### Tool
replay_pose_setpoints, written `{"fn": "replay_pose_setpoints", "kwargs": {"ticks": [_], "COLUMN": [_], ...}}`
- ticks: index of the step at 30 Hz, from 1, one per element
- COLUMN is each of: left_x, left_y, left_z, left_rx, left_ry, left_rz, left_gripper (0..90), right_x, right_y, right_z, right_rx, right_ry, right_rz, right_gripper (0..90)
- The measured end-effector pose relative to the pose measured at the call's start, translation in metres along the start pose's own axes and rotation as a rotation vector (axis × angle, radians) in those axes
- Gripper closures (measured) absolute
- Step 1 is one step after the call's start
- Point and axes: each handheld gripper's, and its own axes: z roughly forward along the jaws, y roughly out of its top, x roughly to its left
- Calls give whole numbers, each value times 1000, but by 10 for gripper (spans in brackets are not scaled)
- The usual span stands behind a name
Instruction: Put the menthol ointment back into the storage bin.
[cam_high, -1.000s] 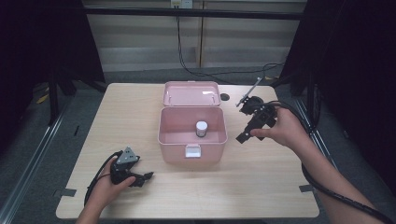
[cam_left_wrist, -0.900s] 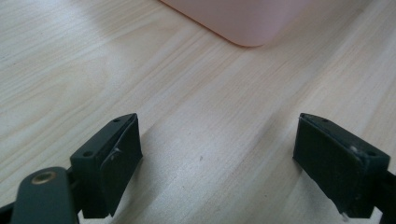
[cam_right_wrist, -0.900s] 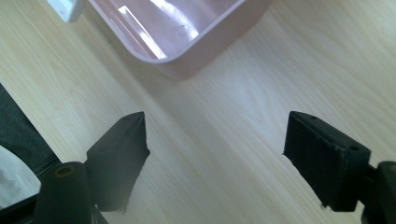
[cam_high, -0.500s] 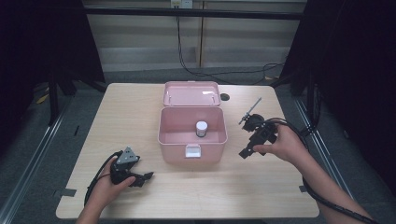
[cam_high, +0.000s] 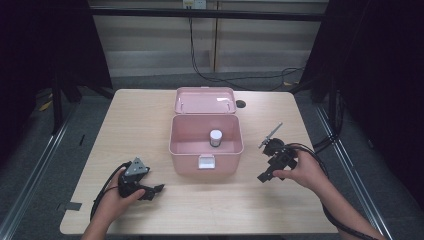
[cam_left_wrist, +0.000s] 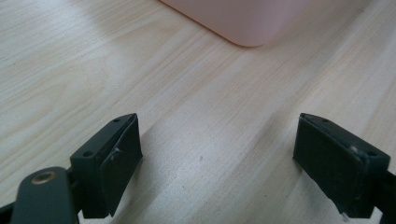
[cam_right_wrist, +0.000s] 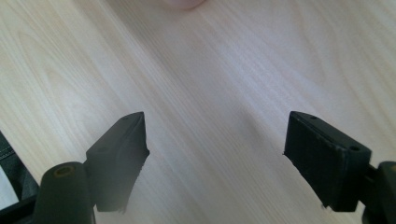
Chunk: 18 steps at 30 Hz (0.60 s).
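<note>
- Right hand-held gripper (cam_high: 266, 176): jaws spread wide, nothing between them, bare wood grain beneath; low over the surface (cam_high: 320, 125) at about 4 o'clock from the box.
- Left hand-held gripper (cam_high: 156, 189): jaws likewise apart and empty, lying on the surface at about 7 o'clock from the box (a rounded pink corner shows at the top of the left gripper view).
- Pink box (cam_high: 206, 145): middle of the surface, rounded corners, matte plastic, a pale latch tab on its near wall; lid (cam_high: 205, 100) swung fully back at 12 o'clock and lying flat behind it.
- Small jar (cam_high: 216, 137): stands upright inside the box, right of centre toward the far wall; white cap, darker body, details too small to tell.
- Risk, judged: with neither tool on the box, a one-sided push at the lid or wall could slide the light box across the smooth wood.
- Risk, judged: a jolt to the box could tip the jar, which stands free with space around it.
</note>
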Motion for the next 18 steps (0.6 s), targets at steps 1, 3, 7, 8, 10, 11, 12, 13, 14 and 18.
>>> {"fn": "replay_pose_setpoints", "kwargs": {"ticks": [1,3,7,8,10,11,12,13,14,18], "left_x": [0,0,0,0,0,0,0,0,0,0], "left_y": [0,0,0,0,0,0,0,0,0,0], "left_z": [0,0,0,0,0,0,0,0,0,0], "left_rx": [0,0,0,-2,0,0,0,0,0,-2], "left_ry": [0,0,0,-1,0,0,0,0,0,-1], "left_rz": [0,0,0,0,0,0,0,0,0,0], "left_gripper": [146,145,146,146,145,145,145,145,145,145], "right_x": [-1,-4,-6,-6,-7,-7,-8,-9,-10,-13], "right_y": [-2,-9,-15,-18,-23,-26,-28,-31,-34,-44], "right_z": [3,12,19,22,27,30,32,35,37,45], "right_rx": [-7,-9,-23,-29,-46,-55,-64,-73,-79,-182], "right_ry": [3,-6,-5,-3,-1,-4,-4,0,6,-20], "right_rz": [2,2,-5,-9,-5,-12,-14,-10,4,-2], "right_gripper": [208,204,202,202,197,190,186,186,186,162]}}
